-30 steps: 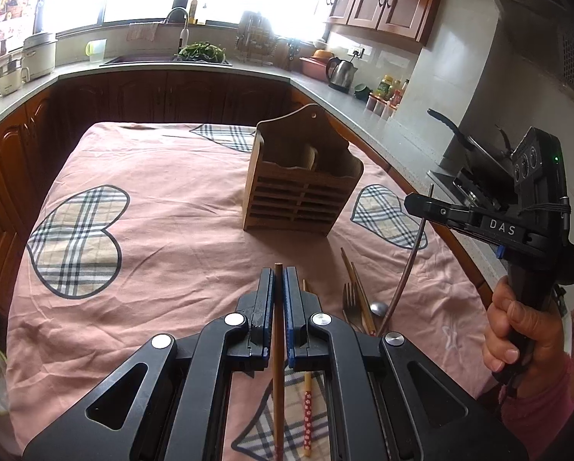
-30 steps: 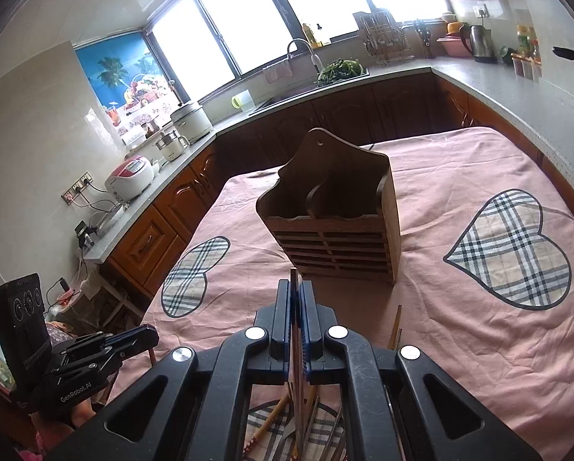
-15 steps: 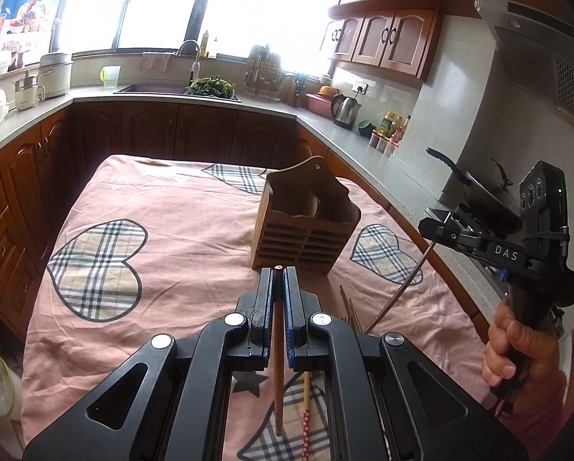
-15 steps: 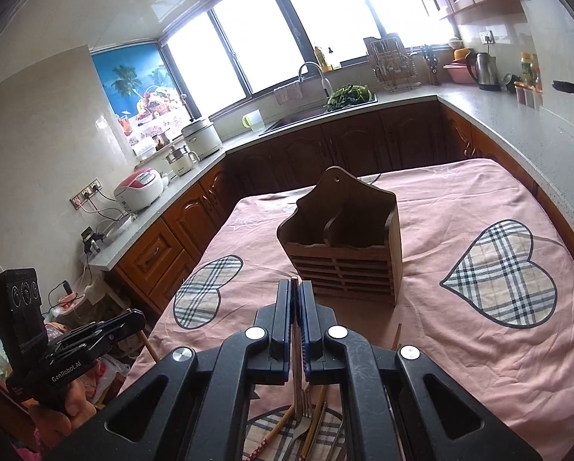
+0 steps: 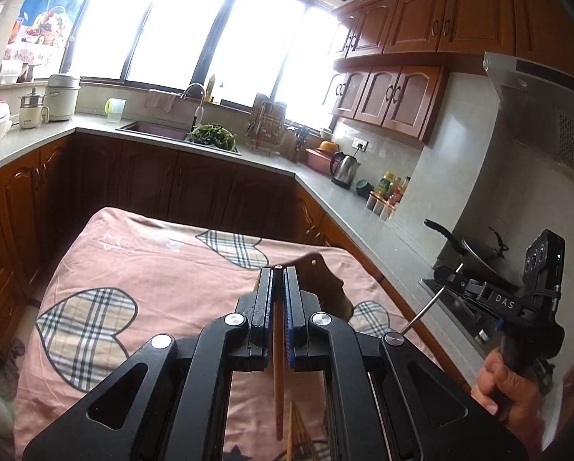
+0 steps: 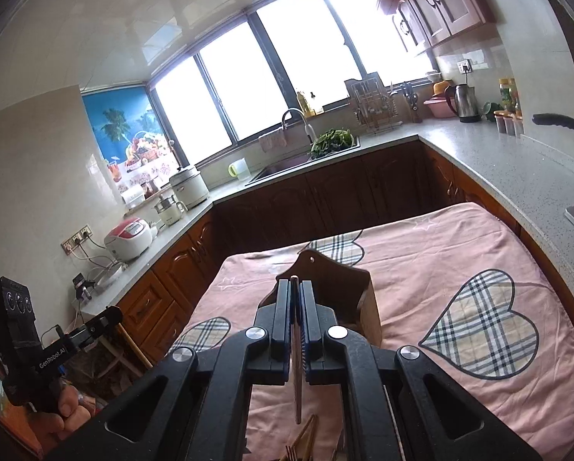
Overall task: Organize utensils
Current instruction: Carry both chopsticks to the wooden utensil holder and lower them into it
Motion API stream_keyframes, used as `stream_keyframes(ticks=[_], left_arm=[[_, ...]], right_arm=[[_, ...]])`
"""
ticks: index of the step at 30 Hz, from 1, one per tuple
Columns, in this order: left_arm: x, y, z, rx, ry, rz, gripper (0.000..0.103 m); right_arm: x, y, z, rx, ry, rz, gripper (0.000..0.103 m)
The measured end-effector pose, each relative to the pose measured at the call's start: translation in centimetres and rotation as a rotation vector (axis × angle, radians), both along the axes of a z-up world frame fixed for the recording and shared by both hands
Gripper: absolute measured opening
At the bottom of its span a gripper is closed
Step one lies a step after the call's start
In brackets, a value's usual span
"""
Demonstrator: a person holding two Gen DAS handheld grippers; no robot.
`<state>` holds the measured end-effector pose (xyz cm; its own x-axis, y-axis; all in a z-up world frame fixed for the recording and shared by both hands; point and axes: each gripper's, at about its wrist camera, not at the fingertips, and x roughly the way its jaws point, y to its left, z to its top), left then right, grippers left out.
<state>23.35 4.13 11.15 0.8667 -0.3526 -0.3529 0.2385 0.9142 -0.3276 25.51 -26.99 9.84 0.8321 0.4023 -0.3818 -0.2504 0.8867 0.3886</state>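
My left gripper (image 5: 278, 278) is shut on a wooden chopstick (image 5: 278, 376), which runs back between the jaws and hangs above the pink cloth. The wooden utensil holder (image 5: 335, 288) stands on the table just beyond, mostly hidden by the fingers. My right gripper (image 6: 294, 288) is shut on a thin metal utensil (image 6: 297, 384), held by its handle. The holder (image 6: 350, 280) sits right behind its fingertips. In the left wrist view, the right gripper (image 5: 446, 274) is at the right with the metal utensil (image 5: 427, 305) slanting down. In the right wrist view, the left gripper (image 6: 110, 313) is at the far left.
Loose chopsticks (image 5: 296, 434) and other utensils (image 6: 304, 441) lie on the cloth-covered table (image 5: 152, 269) beneath the grippers. Dark cabinets and a counter with a sink (image 5: 160, 130), a kettle (image 5: 344, 171) and a pan (image 5: 475, 253) ring the table.
Both grippers have risen and tipped upward with their utensils still gripped. The holder has dropped in both views and is now partly hidden behind the fingers.
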Motion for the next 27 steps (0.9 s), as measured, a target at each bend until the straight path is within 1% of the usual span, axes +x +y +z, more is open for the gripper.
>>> stream_keyframes(ticks=[6,10,12,14,17,20,23,27], left_arm=[[4.1,-0.1,2.5,-0.035,-0.061,0.045,0.004],[6.8,-0.3,4.1,-0.082,-0.121,0.071,0.004],[8.0,-0.6,4.5,-0.091,-0.147,0.096,0.004],[9.4,-0.9,4.4,-0.100,-0.153,0.114,0.004],[11.4,-1.8,3.1,-0.104,-0.163,0.153,0.004],[13.4,-2.5,0.7,-0.111,-0.149,0.181,0.004],[14.9,-3.1,-1.9,-0.124,-0.118,0.193,0.004],[15.9,-3.7,-4.5,-0.118,-0.104,0.221,0.004]], right_arm=[[2.9,-2.1,2.2,0.048,-0.071,-0.075,0.004],[5.3,-3.4,3.2,0.073,-0.098,-0.119,0.004],[6.4,-3.8,3.6,0.077,-0.116,-0.138,0.004],[7.6,-3.9,3.6,0.080,-0.122,-0.148,0.004],[9.3,-3.3,2.8,0.049,-0.122,-0.159,0.004],[10.6,-2.4,1.0,0.011,-0.117,-0.160,0.004],[11.8,-1.7,-1.5,-0.007,-0.086,-0.155,0.004],[13.1,-1.5,-4.5,0.000,-0.030,-0.156,0.004]])
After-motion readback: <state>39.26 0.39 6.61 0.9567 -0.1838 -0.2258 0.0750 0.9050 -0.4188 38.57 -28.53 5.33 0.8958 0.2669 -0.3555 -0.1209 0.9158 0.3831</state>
